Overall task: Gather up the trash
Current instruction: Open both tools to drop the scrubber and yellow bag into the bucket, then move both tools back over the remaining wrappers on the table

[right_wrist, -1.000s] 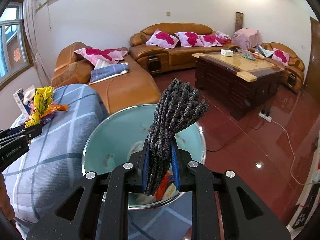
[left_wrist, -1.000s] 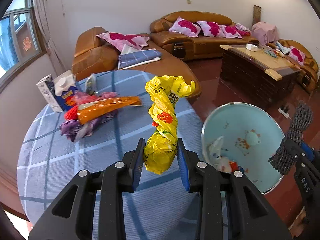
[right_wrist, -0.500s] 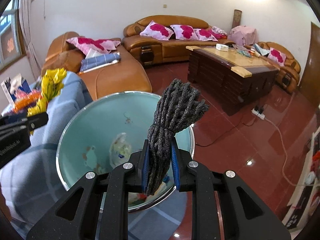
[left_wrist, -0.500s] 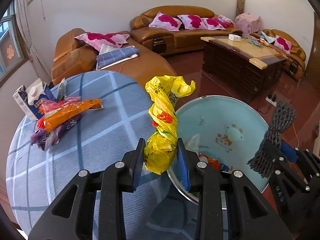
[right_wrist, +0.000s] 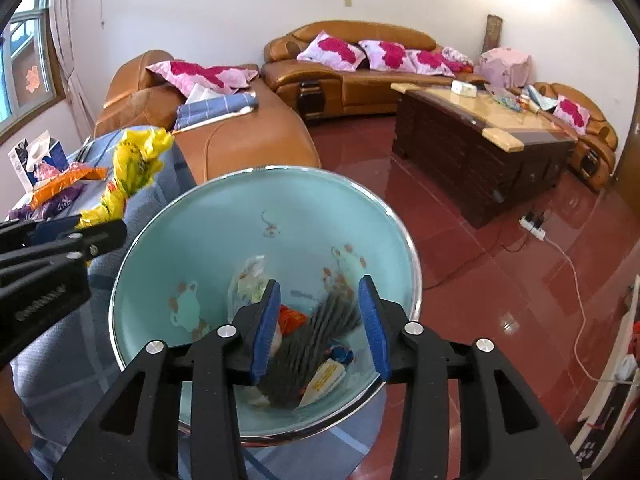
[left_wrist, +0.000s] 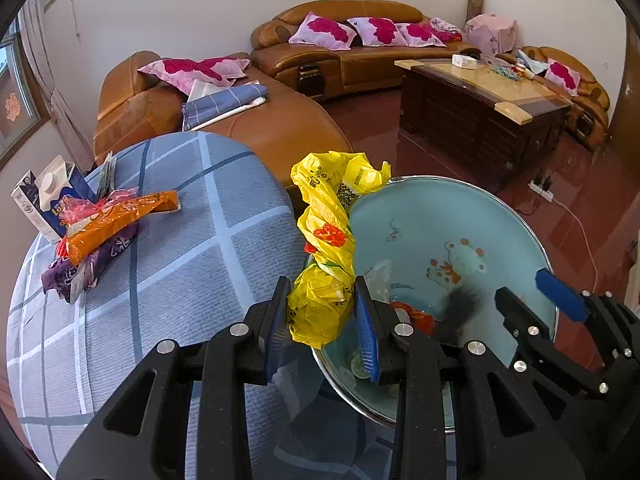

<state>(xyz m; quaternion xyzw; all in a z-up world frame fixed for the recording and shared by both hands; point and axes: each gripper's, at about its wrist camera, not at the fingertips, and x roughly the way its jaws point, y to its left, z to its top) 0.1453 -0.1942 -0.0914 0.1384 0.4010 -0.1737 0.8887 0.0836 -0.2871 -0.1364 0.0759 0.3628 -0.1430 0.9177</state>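
Your left gripper (left_wrist: 322, 316) is clamped on the yellow bag (left_wrist: 326, 240), at the bin (left_wrist: 500, 216) rim's left. Right gripper (right_wrist: 320, 320) jaws opening; grey cloth (right_wrist: 308, 344) lies loose w/ the trash inside.

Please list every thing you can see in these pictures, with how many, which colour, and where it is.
Bin: one, pale blue inside, beside the table.
Grey cloth: one, in the bin, between the open pads.
Yellow bag: one, at the bin's rim.
Table: one, blue checked cloth.
Wrappers: a pile, orange, pink, purple, on the table.
Carton: one, white and blue, behind the pile.
Sofas: brown, pink cushions.
Coffee table: one, dark wood.
Left tongs: shut on the yellow bag.
Right tongs: opening, touching nothing.
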